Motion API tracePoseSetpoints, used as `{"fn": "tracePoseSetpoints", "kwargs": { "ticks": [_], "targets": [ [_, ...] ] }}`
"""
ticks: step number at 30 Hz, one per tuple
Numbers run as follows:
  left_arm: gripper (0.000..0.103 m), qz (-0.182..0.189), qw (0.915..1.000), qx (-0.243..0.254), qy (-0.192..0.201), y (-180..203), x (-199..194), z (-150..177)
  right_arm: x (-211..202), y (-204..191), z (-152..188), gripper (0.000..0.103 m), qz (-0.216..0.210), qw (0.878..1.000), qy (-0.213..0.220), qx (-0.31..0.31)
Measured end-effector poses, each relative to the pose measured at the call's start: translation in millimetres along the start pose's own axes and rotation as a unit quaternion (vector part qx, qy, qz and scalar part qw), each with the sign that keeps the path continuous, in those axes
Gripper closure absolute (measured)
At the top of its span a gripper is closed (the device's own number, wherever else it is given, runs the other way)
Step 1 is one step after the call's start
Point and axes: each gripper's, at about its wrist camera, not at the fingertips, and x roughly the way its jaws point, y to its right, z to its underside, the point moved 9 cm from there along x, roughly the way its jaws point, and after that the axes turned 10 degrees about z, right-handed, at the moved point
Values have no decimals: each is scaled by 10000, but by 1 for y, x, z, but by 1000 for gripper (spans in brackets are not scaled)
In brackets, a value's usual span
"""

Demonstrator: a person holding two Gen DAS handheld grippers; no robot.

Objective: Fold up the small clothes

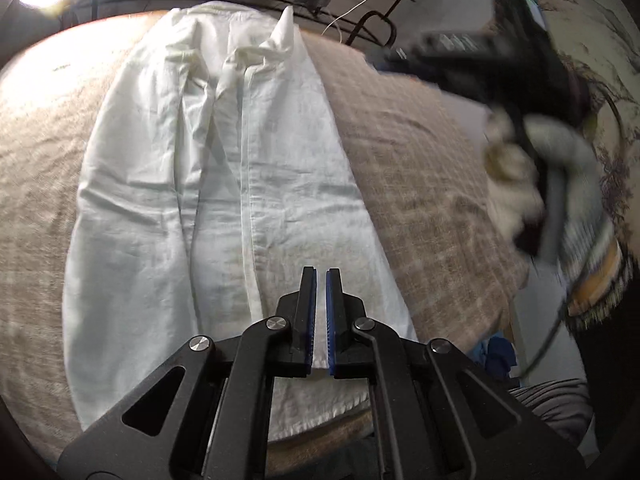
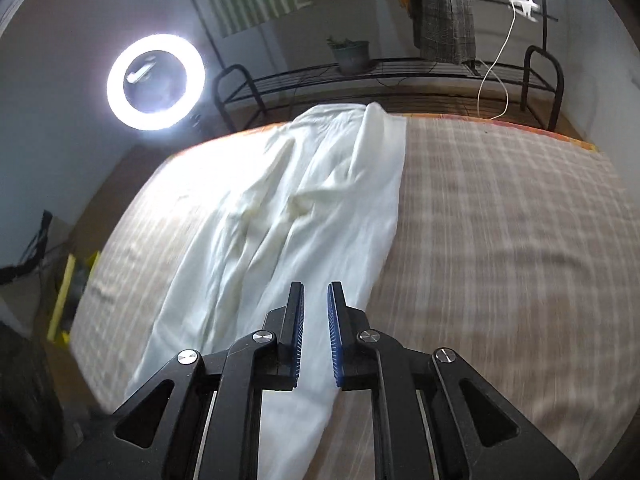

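Note:
A white garment [image 1: 224,200] lies spread lengthwise on a brown checked bed cover [image 1: 420,168], with creases and a folded strip down its middle. My left gripper [image 1: 321,276] hovers over its near end, jaws a narrow gap apart, holding nothing. In the right wrist view the same garment [image 2: 288,208] runs away from me on the cover [image 2: 500,240]. My right gripper [image 2: 316,292] hangs above the garment's right edge, slightly open and empty. The right gripper also shows blurred at the right of the left wrist view [image 1: 520,80], lifted above the bed.
A bright ring light [image 2: 155,82] stands left of the bed. A black metal rack [image 2: 380,76] with a potted plant [image 2: 350,54] lies beyond the far edge, with cloths hanging above it. A white cable [image 2: 496,72] dangles there. The bed's right edge [image 1: 516,280] drops off.

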Motion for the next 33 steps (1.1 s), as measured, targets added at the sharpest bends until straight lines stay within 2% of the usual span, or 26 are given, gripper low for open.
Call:
{"fn": "tracePoseSetpoints", "kwargs": {
  "ticks": [6,12,15,22,27,29,33],
  "targets": [
    [103,99,9989,-454,-58,-21,1,-7,85,6,-57,93,136,9998,-128,4],
    [103,45,9962,-873,-16,-49,-3,-16,155,5,-87,93,351,9990,-229,-160],
    [103,16,9956,-932,-50,-55,-2,-16,174,0,-97,93,361,9987,-197,-286],
    [103,-3,9960,-893,-52,-54,-8,-9,201,-2,-122,93,444,9981,-68,-426],
    [103,-139,9982,-571,98,-47,-12,-17,216,-3,-137,93,577,9976,-31,-378],
    [103,-204,9986,-458,146,-44,-15,-19,209,-2,-138,93,590,9976,-40,-354],
    [103,-236,9988,-361,243,-43,-27,-18,165,3,-134,93,358,9992,155,-86]
  ]
}}
